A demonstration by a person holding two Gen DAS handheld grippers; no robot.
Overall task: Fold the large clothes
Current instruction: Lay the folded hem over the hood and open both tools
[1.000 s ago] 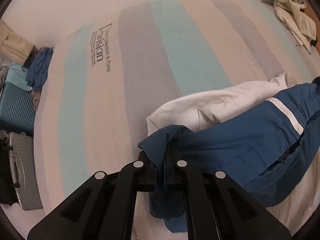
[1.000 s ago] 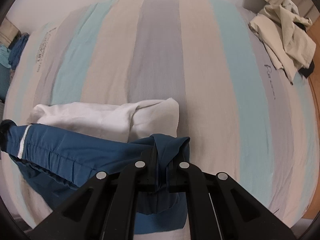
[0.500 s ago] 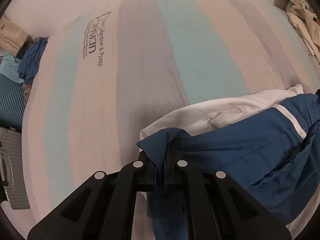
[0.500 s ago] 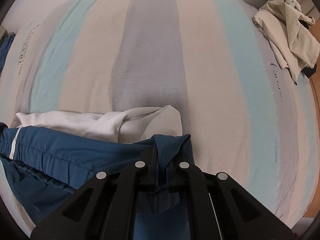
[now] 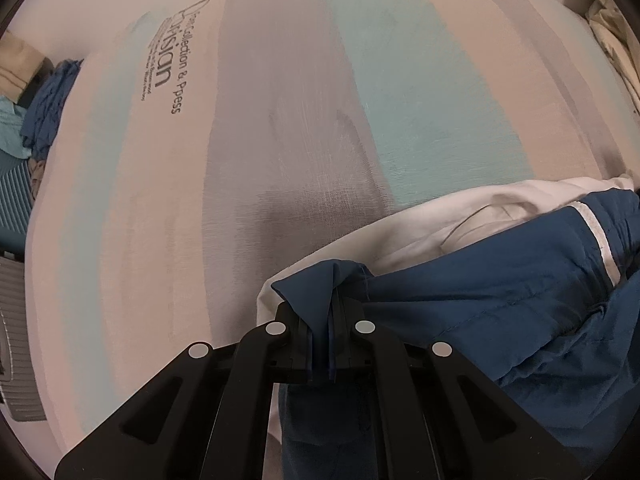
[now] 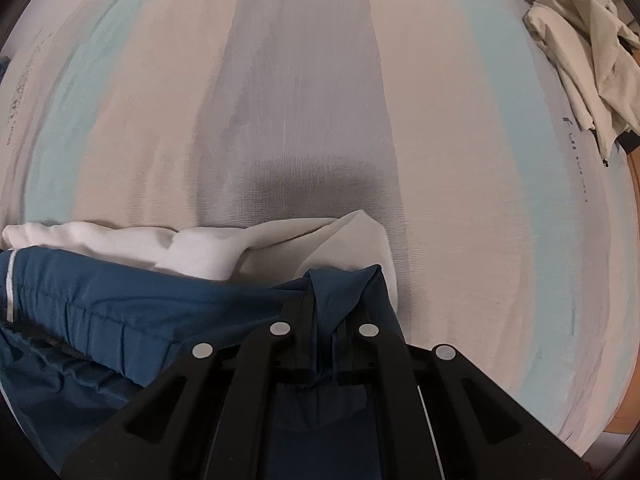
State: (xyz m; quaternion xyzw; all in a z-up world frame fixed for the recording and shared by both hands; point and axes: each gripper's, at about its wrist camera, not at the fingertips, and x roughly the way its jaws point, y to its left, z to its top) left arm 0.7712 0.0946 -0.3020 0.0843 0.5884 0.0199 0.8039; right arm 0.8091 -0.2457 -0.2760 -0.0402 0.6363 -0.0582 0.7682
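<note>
A large blue garment with a white stripe and white lining hangs between my two grippers over the striped bed. My left gripper is shut on a bunched blue corner of it. The cloth stretches off to the right. In the right wrist view the same blue garment runs to the left, its white lining resting on the striped bed. My right gripper is shut on the other blue corner.
A beige garment lies crumpled at the bed's far right corner, also at the edge of the left wrist view. Blue clothes and suitcases sit off the bed's left side.
Both grippers have moved forward and lower over the bed with the garment held. The bed looks closer, and the white lining has spread flatter on the sheet.
</note>
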